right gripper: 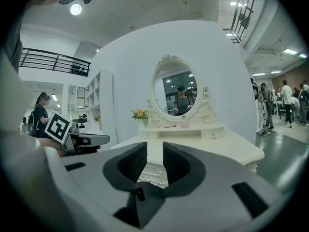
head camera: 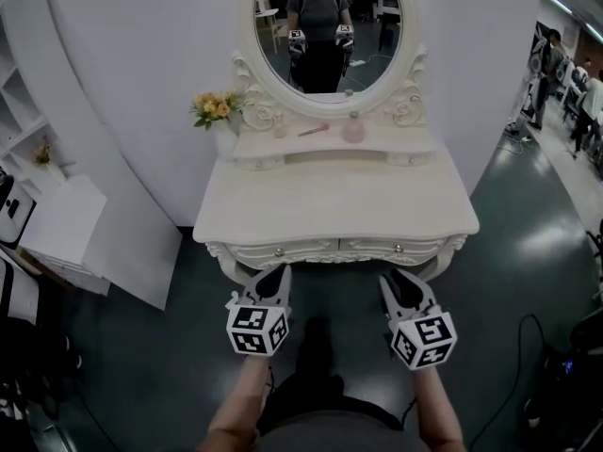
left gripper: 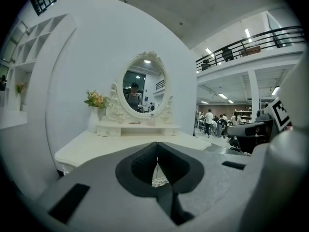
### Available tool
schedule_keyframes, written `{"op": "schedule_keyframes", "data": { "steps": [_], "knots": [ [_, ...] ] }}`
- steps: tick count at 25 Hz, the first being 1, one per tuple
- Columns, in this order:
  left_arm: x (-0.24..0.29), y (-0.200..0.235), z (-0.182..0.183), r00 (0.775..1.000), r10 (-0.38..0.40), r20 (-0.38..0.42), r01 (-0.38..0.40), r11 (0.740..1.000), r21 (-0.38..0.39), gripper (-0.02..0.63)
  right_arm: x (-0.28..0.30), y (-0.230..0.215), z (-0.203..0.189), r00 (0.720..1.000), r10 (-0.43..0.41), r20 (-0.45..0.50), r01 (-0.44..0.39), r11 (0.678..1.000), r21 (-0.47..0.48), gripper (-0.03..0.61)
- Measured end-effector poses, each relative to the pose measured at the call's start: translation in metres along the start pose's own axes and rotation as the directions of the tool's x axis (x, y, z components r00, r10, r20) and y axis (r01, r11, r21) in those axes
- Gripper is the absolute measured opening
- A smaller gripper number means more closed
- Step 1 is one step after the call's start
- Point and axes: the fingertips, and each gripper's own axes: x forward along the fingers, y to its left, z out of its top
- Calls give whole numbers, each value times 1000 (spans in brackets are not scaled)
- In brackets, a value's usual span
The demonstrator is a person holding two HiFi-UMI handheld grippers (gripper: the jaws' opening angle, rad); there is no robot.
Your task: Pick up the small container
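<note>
A small pinkish container (head camera: 352, 128) stands on the raised shelf of the white dressing table (head camera: 283, 217), below the oval mirror (head camera: 377, 59). It shows small in the left gripper view (left gripper: 151, 121) and in the right gripper view (right gripper: 184, 123). Both grippers hang in front of the table's near edge, well short of the shelf. My left gripper (head camera: 280, 276) has its jaws touching at the tips with nothing between them (left gripper: 157, 151). On my right gripper (head camera: 394, 281) the jaws stand a little apart, empty (right gripper: 154, 153).
On the shelf are also a small pale jar (head camera: 280, 125), a pink stick (head camera: 314, 130) and a vase of yellow flowers (head camera: 215, 111). A white shelf unit (head camera: 57, 224) stands at the left. People (head camera: 546, 73) stand far right. Cables (head camera: 537, 347) lie on the dark floor.
</note>
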Motion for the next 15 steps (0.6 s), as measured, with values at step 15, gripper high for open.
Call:
{"op": "schedule_keyframes", "data": {
  "steps": [15],
  "knots": [
    [92, 56, 16, 1000, 2, -11, -3, 1000, -24, 6, 96, -41, 23, 1000, -10, -6, 10, 1000, 18, 133]
  ]
}}
